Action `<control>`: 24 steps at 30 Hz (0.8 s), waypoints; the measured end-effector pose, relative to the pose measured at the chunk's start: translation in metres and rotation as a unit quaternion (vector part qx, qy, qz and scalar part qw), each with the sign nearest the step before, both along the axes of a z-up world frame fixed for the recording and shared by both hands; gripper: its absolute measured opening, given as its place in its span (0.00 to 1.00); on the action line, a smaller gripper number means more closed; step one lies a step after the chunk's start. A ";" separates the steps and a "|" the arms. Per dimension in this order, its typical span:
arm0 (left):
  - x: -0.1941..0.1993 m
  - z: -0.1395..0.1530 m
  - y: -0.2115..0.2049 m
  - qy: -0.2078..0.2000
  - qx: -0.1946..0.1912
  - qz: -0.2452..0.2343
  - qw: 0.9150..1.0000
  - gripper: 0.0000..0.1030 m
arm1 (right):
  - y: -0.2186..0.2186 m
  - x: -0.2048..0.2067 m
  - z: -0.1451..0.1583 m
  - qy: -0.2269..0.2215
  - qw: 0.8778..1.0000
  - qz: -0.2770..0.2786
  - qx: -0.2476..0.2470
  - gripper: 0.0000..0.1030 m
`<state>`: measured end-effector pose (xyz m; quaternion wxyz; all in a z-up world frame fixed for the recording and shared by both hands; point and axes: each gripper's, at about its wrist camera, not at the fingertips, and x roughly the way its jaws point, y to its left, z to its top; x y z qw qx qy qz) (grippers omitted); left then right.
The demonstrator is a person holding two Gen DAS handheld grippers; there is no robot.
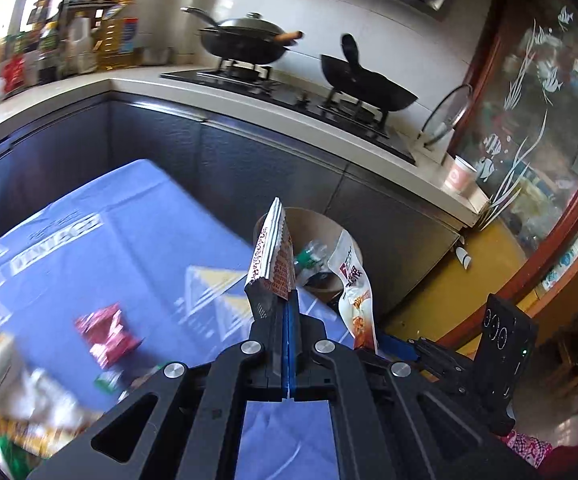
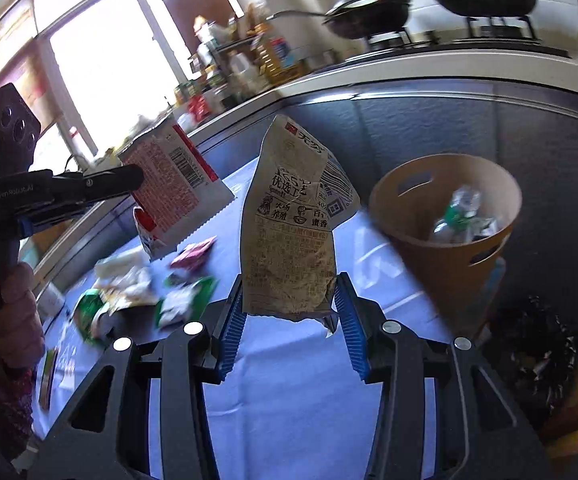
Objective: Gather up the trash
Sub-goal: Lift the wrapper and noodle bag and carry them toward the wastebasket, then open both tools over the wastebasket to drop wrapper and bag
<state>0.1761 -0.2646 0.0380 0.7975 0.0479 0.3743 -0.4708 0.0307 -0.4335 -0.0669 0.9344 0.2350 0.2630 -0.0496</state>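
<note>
Both hands are carrying wrappers toward the brown bin (image 2: pixel 445 216) standing beside the blue surface (image 1: pixel 129 232). Left gripper (image 1: pixel 287 304): fingers together, pinching the red-printed packet (image 1: pixel 275 256). Right gripper (image 2: pixel 289 312): fingers clamped across the beige pouch (image 2: pixel 289 220), apparently lightly. Advice: be centring each piece over the rim before releasing; loose litter (image 2: pixel 137 296) is waiting, blurred.

Two black woks (image 1: pixel 245 42) (image 1: pixel 369 84) on the stove at twelve o'clock; one brown round paper bin (image 2: pixel 445 208); two held snack wrappers (image 2: pixel 289 220) (image 2: pixel 173 184).
</note>
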 end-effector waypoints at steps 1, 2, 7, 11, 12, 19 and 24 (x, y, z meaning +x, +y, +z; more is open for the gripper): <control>0.005 0.000 -0.017 -0.001 0.002 -0.008 1.000 0.00 | -0.012 0.003 0.000 0.000 1.000 -0.009 0.004 0.42; 0.011 0.000 -0.035 -0.002 0.004 -0.016 1.000 0.00 | -0.025 0.006 -0.001 -0.001 1.000 -0.019 0.008 0.42; 0.035 -0.010 -0.101 0.001 0.019 -0.038 0.999 0.00 | -0.085 0.024 -0.008 0.003 0.998 -0.059 0.022 0.42; 0.049 -0.026 -0.141 0.008 0.036 -0.045 0.998 0.00 | -0.113 0.041 -0.017 0.014 0.997 -0.067 0.029 0.42; 0.052 -0.032 -0.150 0.013 0.039 -0.047 0.998 0.00 | -0.119 0.046 -0.019 0.019 0.997 -0.066 0.028 0.42; 0.073 -0.066 -0.192 0.037 0.059 -0.042 0.997 0.00 | -0.138 0.068 -0.033 0.037 0.997 -0.069 0.014 0.42; 0.075 -0.104 -0.217 0.012 0.121 -0.022 0.992 0.29 | -0.146 0.088 -0.053 0.083 0.994 -0.059 0.032 0.65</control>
